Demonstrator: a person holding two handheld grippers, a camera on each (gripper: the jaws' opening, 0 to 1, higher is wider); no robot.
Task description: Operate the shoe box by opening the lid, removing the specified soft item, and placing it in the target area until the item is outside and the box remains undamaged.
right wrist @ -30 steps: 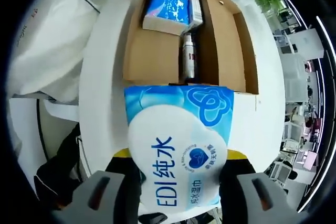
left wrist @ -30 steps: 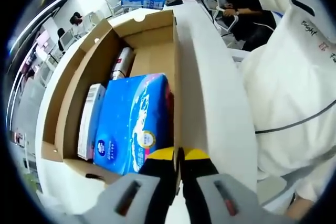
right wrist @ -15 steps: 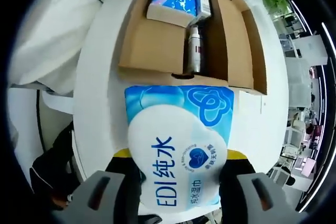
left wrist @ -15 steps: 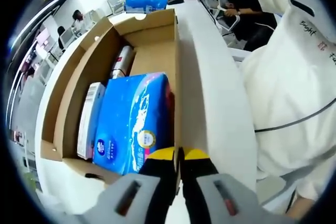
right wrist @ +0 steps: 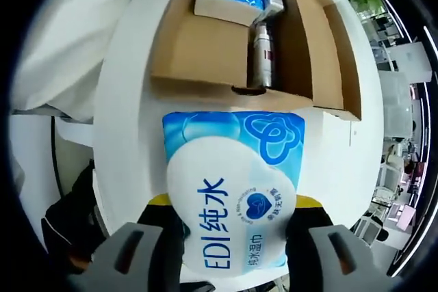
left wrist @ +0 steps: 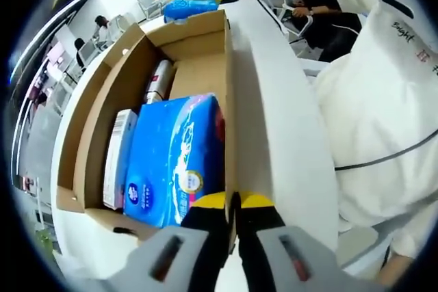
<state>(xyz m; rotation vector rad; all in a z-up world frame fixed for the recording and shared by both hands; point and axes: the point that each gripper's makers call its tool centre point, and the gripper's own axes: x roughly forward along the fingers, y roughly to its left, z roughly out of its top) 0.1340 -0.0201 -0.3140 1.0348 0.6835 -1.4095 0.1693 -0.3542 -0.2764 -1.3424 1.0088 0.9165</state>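
Wet-wipe pack (right wrist: 233, 189), light blue and white, sits pinched between the right gripper (right wrist: 233, 230) jaws, held above the white table (right wrist: 130, 100) just outside the near end wall of the open shoe box (right wrist: 198, 52). Bare table runs along both long sides of the box. Inside remain a blue tissue pack (left wrist: 174, 158), a slim white carton (left wrist: 118, 158) and a bottle (left wrist: 159, 81). The left gripper (left wrist: 233, 203) has its jaws pressed together on the box's near wall edge.

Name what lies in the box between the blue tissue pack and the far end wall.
In the left gripper view, bare cardboard floor separates the blue tissue pack from the far end wall; a silver bottle lies alongside.
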